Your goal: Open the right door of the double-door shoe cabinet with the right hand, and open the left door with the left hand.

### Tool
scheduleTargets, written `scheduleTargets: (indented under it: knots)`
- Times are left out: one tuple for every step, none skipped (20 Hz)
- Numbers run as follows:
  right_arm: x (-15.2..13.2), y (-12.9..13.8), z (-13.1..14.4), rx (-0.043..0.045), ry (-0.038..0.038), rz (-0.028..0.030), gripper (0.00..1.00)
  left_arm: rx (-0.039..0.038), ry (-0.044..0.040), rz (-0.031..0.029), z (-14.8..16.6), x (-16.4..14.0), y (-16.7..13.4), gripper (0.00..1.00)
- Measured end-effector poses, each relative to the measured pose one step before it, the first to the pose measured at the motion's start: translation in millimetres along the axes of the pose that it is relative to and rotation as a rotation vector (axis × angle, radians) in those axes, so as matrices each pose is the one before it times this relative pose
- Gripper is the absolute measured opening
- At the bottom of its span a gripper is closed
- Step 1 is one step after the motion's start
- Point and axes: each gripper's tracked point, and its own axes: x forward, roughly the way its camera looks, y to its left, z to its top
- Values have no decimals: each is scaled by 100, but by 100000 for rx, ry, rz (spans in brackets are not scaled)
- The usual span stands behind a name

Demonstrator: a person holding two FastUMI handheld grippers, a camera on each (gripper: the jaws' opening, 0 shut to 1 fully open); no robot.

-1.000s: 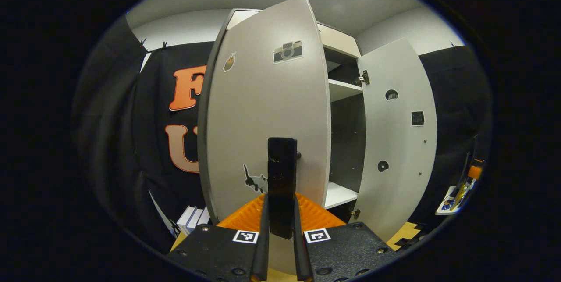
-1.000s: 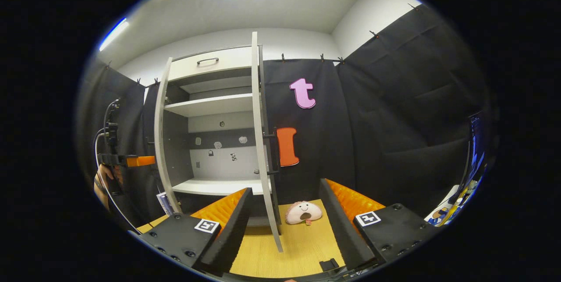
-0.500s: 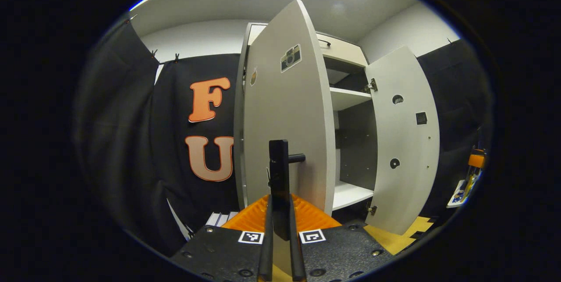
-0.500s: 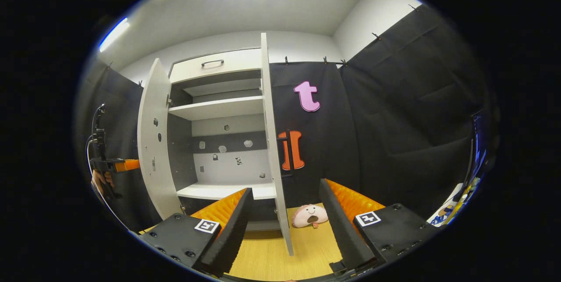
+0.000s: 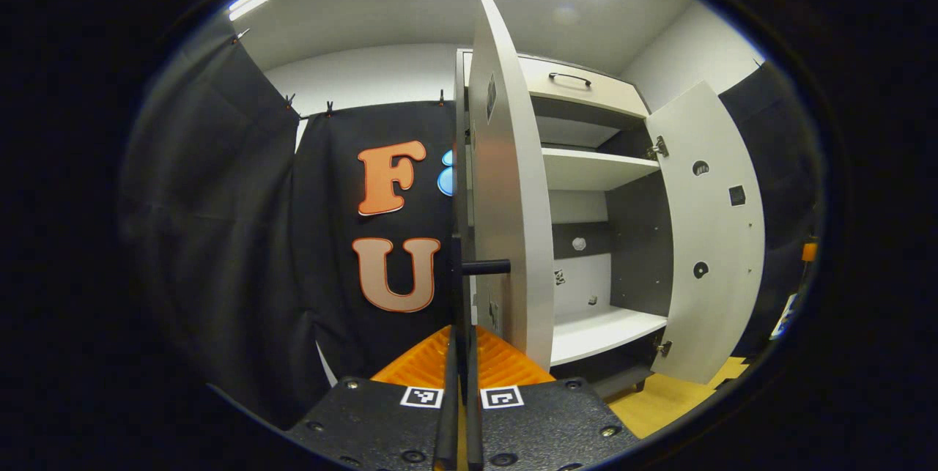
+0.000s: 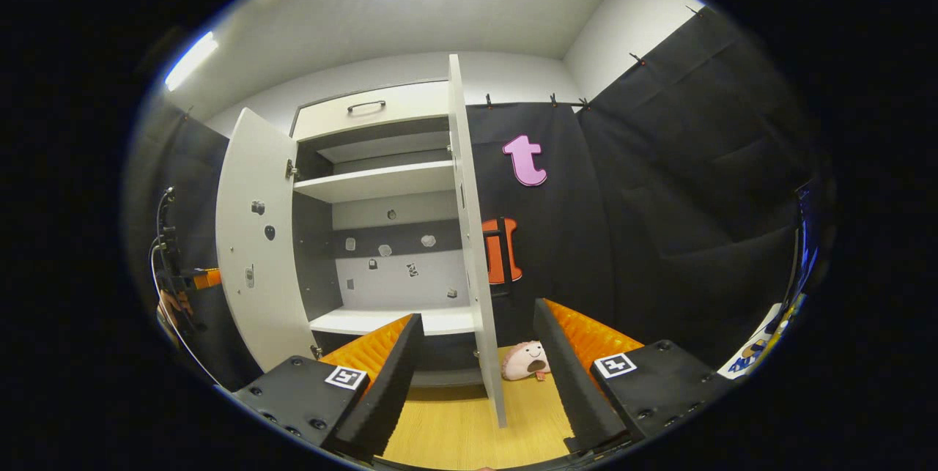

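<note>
Fingers of the left gripper [image 5: 459,383] sit pressed together at the bottom of the left gripper view, clamped on the dark vertical bar handle [image 5: 458,288] of the tall pale-grey left door [image 5: 509,193]; that door stands upright, its long axis vertical, swung out so it is seen nearly edge-on with its free edge pointing toward the camera. In the right gripper view the right gripper [image 6: 476,376] has its two fingers spread wide apart with nothing between them, and the thin edge of the pale-grey right door [image 6: 473,236] rises straight up between them, also opened toward the camera, its lower corner above the light wooden floor [image 6: 469,434]. Just beyond that edge a small pink plush toy with a face [image 6: 529,361] lies on the floor, partly cut off by a finger. Farther back the white double-door shoe cabinet [image 6: 381,182] stands open, showing two white shelves, a dark side panel and small stickers too tiny to make out on its back. At the left rim, the left gripper and the hand [image 6: 170,304] holding it are mostly hidden behind the left door
</note>
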Motion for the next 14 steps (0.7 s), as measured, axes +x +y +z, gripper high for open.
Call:
scheduleTargets:
  knots:
    - [-55,223,-134,467,465,552,97,414,455,-215,-93,-101,51,5]
    - [-6,65,-49,-66,513,241,97,219,395,119,-87,-277,229,5]
    - [-32,-71,-139,-456,487,-96,97,207,50,472,-15,-374,99,6]
    - [16,-75,-53,-512,486,-112,97,167,-243,142,90,-203,-1,6]
    - [28,-22,-13,-295,356,112,97,-30,62,249,5,-323,-51,6]
    - [129,117,107,-20,311,341,97,-105,-7,378,51,-233,-34,6]
    - [159,157,113,241,316,481,97,-472,-630,774,118,-381,-37,6]
    - [164,243,152,395,167,666,97,-1745,-843,1349,101,-156,-113,5]
    - [230,238,328,552,-54,745,97,-3797,-648,261,90,-212,-732,5]
    - [287,125,346,480,-109,544,97,-3521,-286,-1677,-65,-272,-1252,5]
    - [308,120,375,18,-299,408,97,-2478,-609,-1070,103,-129,-889,5]
    - [325,121,417,-352,-314,439,97,-1048,-965,-677,243,2,-791,5]
    - [330,135,362,-145,-271,587,97,543,-960,186,208,59,-331,5]
    - [200,-12,499,1193,-1417,-224,97,1513,-894,1675,123,121,-15,5]
